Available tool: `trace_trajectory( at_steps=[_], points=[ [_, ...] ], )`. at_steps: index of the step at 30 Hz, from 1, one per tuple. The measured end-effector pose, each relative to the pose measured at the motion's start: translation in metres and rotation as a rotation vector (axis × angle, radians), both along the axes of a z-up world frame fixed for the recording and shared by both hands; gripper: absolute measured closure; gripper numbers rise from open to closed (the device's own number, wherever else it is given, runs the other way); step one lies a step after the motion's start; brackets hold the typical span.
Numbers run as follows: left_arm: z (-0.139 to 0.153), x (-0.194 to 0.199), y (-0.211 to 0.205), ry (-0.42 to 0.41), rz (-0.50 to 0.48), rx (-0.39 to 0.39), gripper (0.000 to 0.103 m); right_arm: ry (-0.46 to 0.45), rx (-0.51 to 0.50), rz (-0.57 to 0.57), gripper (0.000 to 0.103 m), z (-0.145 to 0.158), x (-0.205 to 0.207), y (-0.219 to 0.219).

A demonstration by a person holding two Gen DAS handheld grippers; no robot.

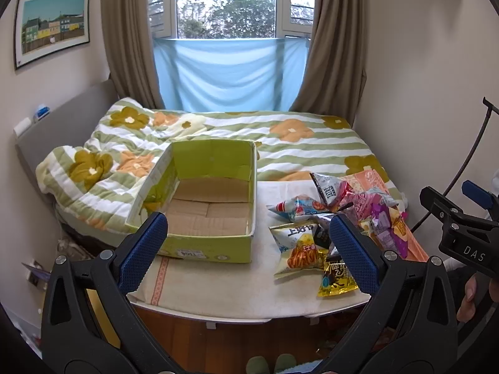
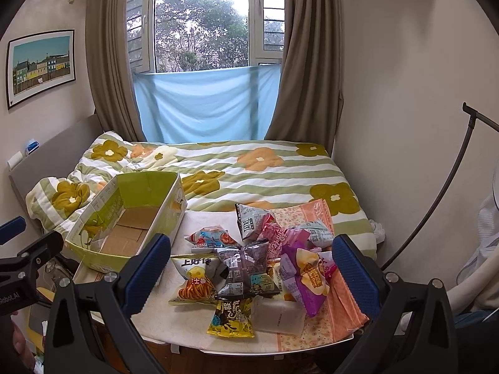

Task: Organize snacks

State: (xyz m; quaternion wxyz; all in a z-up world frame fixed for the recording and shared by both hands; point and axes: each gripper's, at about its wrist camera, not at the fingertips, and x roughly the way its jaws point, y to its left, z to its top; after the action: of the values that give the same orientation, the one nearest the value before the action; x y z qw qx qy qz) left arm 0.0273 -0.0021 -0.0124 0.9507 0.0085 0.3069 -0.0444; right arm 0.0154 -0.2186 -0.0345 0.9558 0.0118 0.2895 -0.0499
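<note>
Room: bedroom; I see a window (image 1: 226, 3) with brown curtains (image 1: 129, 40), a blue cloth (image 1: 229, 73) hung under it, and a framed picture (image 1: 53, 26) on the wall to the left.
Surface: a pale cloth-covered table (image 1: 237, 283) stands against a bed with a green-striped flowered quilt (image 1: 299, 143).
Around: a thin black curved rod (image 2: 433, 205) rises at the right; green slippers (image 1: 269, 364) sit on the wooden floor below the table edge.
In the way: nothing lies between my grippers and the snacks; the box's near wall faces me.
Snacks: a loose pile of snack packets (image 2: 265, 255) on the table's right half, partly on an orange patterned cloth (image 2: 333, 308). I pick out a white-and-yellow chip bag (image 1: 296, 251), a yellow-and-black packet (image 1: 336, 277), a purple packet (image 2: 304, 277), a grey packet (image 2: 246, 271) and a blue-and-red one (image 1: 296, 207). They overlap and lean on each other.
Box: a green cardboard box (image 1: 205, 249), open-topped, on the table's left half, just beside the pile; its brown floor is bare, nothing inside.
Left gripper (image 1: 246, 246): jaws spread wide, holding nothing, hovering before the gap between box and pile.
Right gripper (image 2: 251, 265): jaws spread wide, empty, framing the pile.
</note>
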Motion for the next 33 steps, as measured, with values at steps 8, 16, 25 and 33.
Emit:
trace_trajectory(
  at_steps=[8, 16, 25, 33],
  points=[
    [0.000, 0.003, 0.003, -0.003, -0.008, 0.000, 0.000, 0.003, -0.004, -0.005, 0.000, 0.000, 0.003, 0.003],
    [-0.008, 0.022, 0.003, 0.020, -0.017, -0.023, 0.000, 0.031, -0.034, -0.048, 0.000, -0.006, 0.005, -0.002],
    [-0.068, 0.056, -0.025, 0.193, -0.106, -0.005, 0.000, 0.155, -0.029, -0.088, 0.000, -0.053, 0.004, -0.034],
    [-0.118, 0.085, -0.093, 0.277, -0.203, -0.027, 0.000, 0.252, -0.030, -0.073, 0.000, -0.105, 0.020, -0.081]
  ],
)
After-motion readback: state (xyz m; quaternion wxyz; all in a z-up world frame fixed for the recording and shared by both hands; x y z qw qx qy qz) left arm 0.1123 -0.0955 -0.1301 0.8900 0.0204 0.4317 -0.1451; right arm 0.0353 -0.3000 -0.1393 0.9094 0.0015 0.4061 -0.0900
